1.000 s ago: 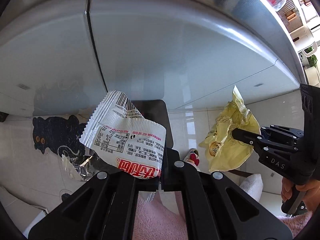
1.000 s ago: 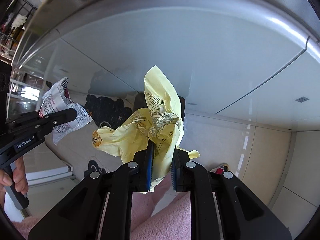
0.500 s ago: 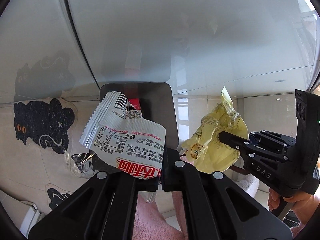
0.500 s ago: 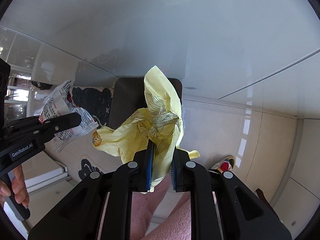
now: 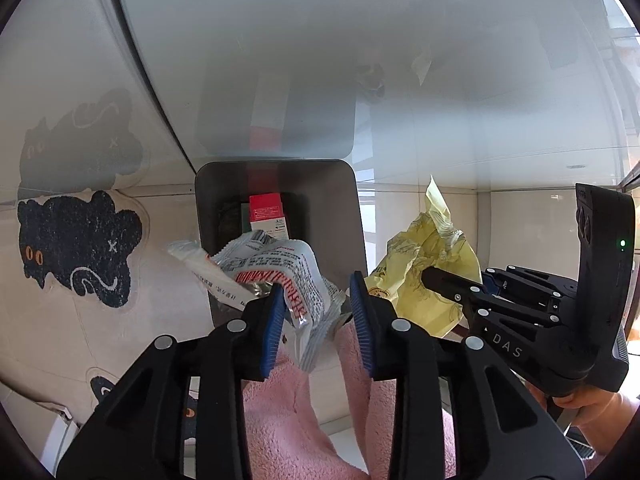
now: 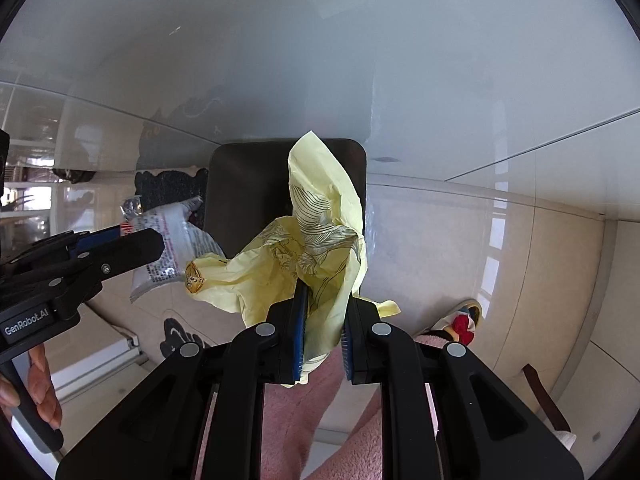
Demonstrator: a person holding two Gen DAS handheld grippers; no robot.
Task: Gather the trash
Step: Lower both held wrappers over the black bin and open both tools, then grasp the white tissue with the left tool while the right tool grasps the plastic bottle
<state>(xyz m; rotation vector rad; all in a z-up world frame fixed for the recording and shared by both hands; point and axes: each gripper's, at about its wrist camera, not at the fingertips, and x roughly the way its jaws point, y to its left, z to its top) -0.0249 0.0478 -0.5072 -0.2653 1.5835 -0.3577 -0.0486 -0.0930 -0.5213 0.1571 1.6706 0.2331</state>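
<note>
Grippers both point down over the bin [image 5: 276, 176]; our left gripper [image 5: 316, 312] jaws have just been opening around the snack wrapper [image 5: 276, 276], right gripper [image 6: 322, 332] clamping the yellow wrapper [image 6: 320, 240].

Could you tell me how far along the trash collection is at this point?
Done: a red-and-white carton already lies in the dark square bin. In hand: the left gripper has just been opening, its white printed snack wrapper loose between the jaws above the bin. Left: the right gripper clamps the crumpled yellow paper wrapper.
</note>
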